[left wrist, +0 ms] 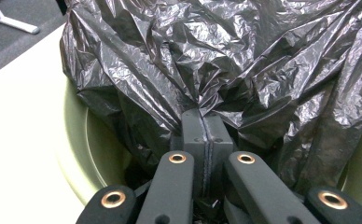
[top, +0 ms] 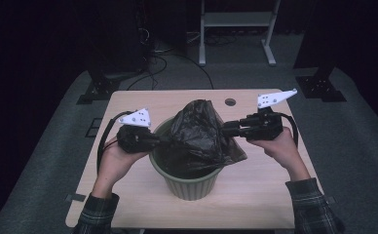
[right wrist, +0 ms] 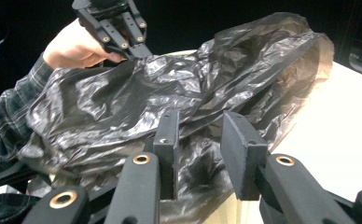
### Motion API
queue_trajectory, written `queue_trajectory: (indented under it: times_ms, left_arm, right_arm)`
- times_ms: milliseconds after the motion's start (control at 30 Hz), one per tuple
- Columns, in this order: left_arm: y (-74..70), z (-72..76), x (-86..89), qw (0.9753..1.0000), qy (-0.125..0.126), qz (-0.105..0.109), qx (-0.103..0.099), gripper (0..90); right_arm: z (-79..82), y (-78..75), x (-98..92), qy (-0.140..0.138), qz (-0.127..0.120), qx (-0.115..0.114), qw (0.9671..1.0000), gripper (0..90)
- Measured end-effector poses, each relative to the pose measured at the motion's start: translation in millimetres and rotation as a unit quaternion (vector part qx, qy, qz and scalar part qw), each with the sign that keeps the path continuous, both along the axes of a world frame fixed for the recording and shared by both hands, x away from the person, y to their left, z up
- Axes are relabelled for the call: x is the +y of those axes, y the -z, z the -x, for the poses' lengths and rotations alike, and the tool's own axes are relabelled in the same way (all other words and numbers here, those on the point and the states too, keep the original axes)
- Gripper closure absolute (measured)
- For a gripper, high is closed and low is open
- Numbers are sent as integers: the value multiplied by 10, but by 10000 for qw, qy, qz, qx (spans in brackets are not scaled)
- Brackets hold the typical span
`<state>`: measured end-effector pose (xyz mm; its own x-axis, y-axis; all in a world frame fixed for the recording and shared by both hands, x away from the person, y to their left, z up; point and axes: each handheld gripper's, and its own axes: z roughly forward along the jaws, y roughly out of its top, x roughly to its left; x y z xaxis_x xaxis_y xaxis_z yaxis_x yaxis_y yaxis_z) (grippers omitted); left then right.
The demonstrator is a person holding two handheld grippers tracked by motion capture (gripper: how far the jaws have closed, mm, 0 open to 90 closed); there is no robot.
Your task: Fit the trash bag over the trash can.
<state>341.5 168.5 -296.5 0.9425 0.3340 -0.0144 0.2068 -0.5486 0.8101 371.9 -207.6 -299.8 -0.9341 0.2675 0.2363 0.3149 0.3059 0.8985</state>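
Left gripper view shows left tool (left wrist: 202, 140) pinching bag (left wrist: 226, 60); right tool (right wrist: 202, 140) gapes.

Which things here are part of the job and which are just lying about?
In the job:
crinkled black plastic bag
round green plastic bin
left gripper, shut on the bag
right gripper, open at the bag

Lying about:
white metal stand
black floor cables

The left gripper (left wrist: 205, 122) has its jaws pressed together on a fold of the black bag (left wrist: 226, 60), which billows toward twelve o'clock above the green bin (left wrist: 76, 144).
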Motion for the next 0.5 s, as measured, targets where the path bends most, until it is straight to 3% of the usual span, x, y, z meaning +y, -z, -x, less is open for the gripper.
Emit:
queue_trajectory:
  times_ms: [500]
  left_arm:
    - [-5,22,-14,10000,75,-13,-5,898]
  right_arm:
    - [-311,77,194,397,-21,216,9990,663]
